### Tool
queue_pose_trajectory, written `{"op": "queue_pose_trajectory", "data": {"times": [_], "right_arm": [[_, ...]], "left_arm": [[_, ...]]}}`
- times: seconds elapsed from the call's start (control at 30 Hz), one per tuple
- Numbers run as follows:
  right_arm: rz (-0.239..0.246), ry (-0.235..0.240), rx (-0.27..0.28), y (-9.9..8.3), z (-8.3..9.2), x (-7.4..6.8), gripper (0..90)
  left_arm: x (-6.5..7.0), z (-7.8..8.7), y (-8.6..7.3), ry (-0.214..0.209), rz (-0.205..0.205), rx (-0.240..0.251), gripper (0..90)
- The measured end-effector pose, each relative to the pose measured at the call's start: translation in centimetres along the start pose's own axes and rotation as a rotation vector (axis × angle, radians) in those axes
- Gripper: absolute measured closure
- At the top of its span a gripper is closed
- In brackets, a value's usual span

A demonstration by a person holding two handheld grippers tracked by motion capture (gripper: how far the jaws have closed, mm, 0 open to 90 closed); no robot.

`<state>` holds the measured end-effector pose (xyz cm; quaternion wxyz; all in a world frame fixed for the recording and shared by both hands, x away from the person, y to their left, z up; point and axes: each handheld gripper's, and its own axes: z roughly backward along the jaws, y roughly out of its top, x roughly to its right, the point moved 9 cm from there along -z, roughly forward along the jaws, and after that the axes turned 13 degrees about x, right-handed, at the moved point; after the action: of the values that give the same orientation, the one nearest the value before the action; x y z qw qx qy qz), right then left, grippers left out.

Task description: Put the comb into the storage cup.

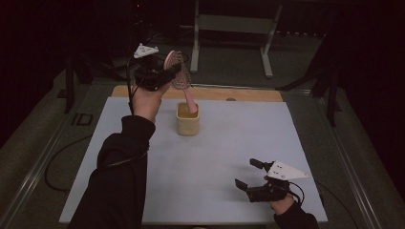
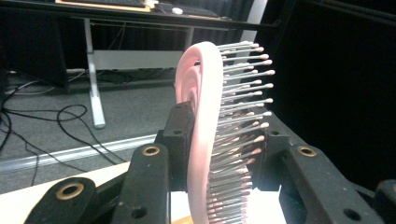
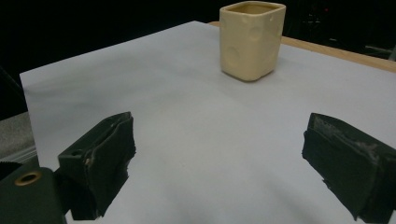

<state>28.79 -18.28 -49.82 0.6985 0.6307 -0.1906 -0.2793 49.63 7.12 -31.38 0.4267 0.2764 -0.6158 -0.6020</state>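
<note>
**Hairbrush held over the cup, handle end at the rim**

A pink hairbrush [image 1: 178, 71] is clamped at its head by the left gripper [image 1: 165, 76], the black jaws being pressed on the two sides of the paddle, as is seen close up in the left gripper view, where the bristles [image 2: 243, 93] stand out to one side. The brush is held high and tilted above the cream square cup [image 1: 187, 119], so that its handle [image 1: 191, 102] points down into the cup's opening; whether the handle tip touches the inside cannot be told. The grip on the head appears to have been chosen so that the handle stays free to enter the cup first.

The cup stands upright on the white sheet [image 1: 215, 157], toward its far edge. The right gripper [image 1: 249, 174] is held low over the sheet, well apart from the cup on the near side, its jaws spread and nothing between them; it is judged to be kept clear of the work. In the right gripper view the cup [image 3: 252, 39] is faced directly.
</note>
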Motion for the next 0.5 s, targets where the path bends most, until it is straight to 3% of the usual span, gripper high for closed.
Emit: {"op": "queue_pose_trajectory", "data": {"times": [0.23, 0.5], "right_arm": [[0.005, 0.002, 0.0, 0.0, 0.0, 0.0, 8.9], [0.007, 0.003, 0.003, 0.1, 0.0, 0.0, 8.9]], "left_arm": [[-0.5, -0.5, -1.2, 0.026, -0.012, 0.0, 65.8], [-0.9, -1.0, -2.5, 0.033, 0.011, 0.001, 65.8]]}}
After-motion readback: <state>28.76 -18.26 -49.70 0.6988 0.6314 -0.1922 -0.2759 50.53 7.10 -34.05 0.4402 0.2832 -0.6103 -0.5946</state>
